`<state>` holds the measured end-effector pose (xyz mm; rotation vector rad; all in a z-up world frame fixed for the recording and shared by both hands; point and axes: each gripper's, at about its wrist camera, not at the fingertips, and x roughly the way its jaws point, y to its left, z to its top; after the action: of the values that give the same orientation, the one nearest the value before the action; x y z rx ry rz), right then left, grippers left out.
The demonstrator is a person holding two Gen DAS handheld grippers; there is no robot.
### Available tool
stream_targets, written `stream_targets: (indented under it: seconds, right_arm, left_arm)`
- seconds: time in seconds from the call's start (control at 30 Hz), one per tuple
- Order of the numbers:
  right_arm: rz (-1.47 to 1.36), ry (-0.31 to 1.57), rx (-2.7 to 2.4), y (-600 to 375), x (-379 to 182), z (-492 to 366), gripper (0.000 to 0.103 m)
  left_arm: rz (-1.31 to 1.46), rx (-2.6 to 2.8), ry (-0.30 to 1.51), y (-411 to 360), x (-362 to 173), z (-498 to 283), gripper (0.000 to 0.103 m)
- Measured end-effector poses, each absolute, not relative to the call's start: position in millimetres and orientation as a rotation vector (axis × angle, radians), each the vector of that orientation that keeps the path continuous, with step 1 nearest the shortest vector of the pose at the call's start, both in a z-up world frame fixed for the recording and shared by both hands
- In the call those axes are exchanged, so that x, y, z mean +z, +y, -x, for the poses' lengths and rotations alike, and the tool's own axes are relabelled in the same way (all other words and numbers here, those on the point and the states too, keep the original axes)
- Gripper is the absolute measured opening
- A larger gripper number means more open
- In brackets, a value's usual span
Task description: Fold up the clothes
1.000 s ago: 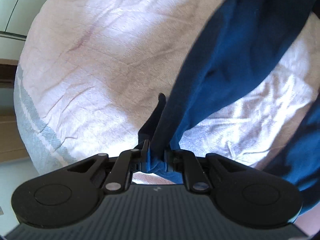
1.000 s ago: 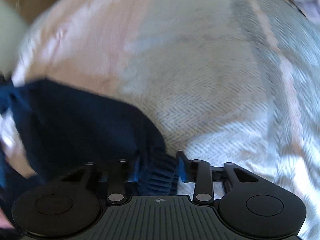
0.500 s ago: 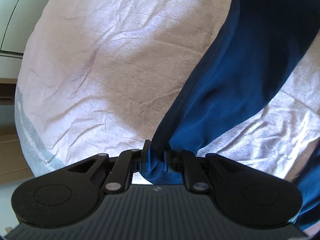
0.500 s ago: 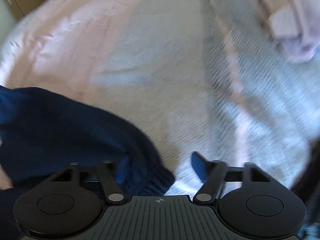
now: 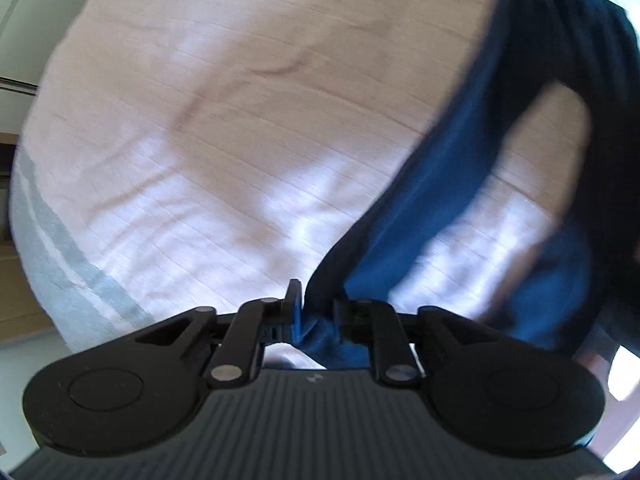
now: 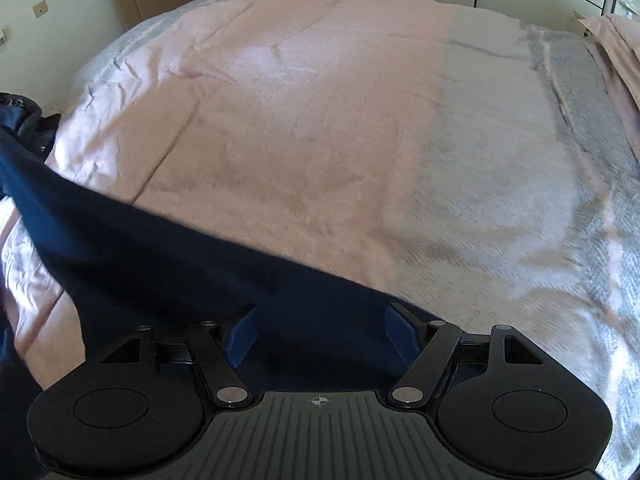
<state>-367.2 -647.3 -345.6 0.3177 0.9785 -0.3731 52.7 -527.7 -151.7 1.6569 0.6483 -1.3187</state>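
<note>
Clothes here means one dark blue garment [image 5: 460, 168], lifted above the pink bedspread [image 5: 240, 120] and not lying flat on it. The left gripper [image 5: 316, 312] is clamped on a bunched end of the cloth, as it was a second ago; from there the fabric runs up and away in a twisted band toward the top right of that view. What has changed is on the other side. A second ago the right gripper [image 6: 320, 336] pinched a ribbed cuff; half a second ago its fingers had parted and the cuff sat beside one pad; now the jaws stand wide apart, and the blue cloth [image 6: 200, 272] spreads between and below them with nothing pinched. My reading is that the right side has let go of one hold and is placed to take another, perhaps along the straight edge that crosses its view. Whether this opens the garment out or begins a fold I cannot tell.

The right view alone shows the whole bed, with its grey woven band [image 6: 580, 140] toward the right edge and folded pink linen [image 6: 616, 48] at the far right corner. The left view alone shows the clamped end; it is blurred.
</note>
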Motion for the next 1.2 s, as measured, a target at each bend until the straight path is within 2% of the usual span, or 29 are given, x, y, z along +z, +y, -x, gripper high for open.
stream_targets:
  seconds: [0.07,0.2,0.33,0.43,0.53,0.6,0.8,1.0,1.2]
  right_arm:
    - [-0.315,0.98,-0.396,-647.0,-345.7,369.0,0.072]
    - [-0.321,1.014,-0.474,-656.7,-344.6,385.1,0.072]
    - [-0.381,1.017,-0.622,-672.3,-342.5,429.0,0.073]
    - [-0.481,1.012,-0.693,-685.4,-354.6,449.9,0.073]
    - [-0.581,1.004,-0.763,-698.5,-366.7,470.8,0.073]
    - [-0.648,0.997,-0.809,-707.2,-374.8,484.7,0.08]
    - [-0.789,0.898,-0.867,-720.1,-388.2,515.5,0.08]
    - [-0.996,0.737,-0.745,-734.6,-404.1,549.7,0.08]
    - [-1.01,0.665,-0.784,-720.5,-375.8,584.0,0.08]
  left_arm:
    - [-1.62,-1.266,0.632,-551.3,-191.1,-67.7,0.032]
    - [-1.621,-1.234,0.644,-572.4,-262.9,-81.7,0.035]
    - [-1.634,-1.289,0.643,-554.4,-285.6,-69.0,0.047]
    - [-1.651,-1.31,0.672,-538.3,-297.5,-59.2,0.049]
    - [-1.663,-1.298,0.709,-524.9,-306.8,-50.5,0.049]
    - [-1.66,-1.283,0.736,-518.8,-312.3,-44.2,0.049]
    - [-1.639,-1.276,0.795,-510.0,-307.5,-17.9,0.05]
    - [-1.659,-1.398,0.694,-512.5,-300.5,46.0,0.05]
    - [-1.574,-1.732,0.546,-534.5,-283.5,145.6,0.05]
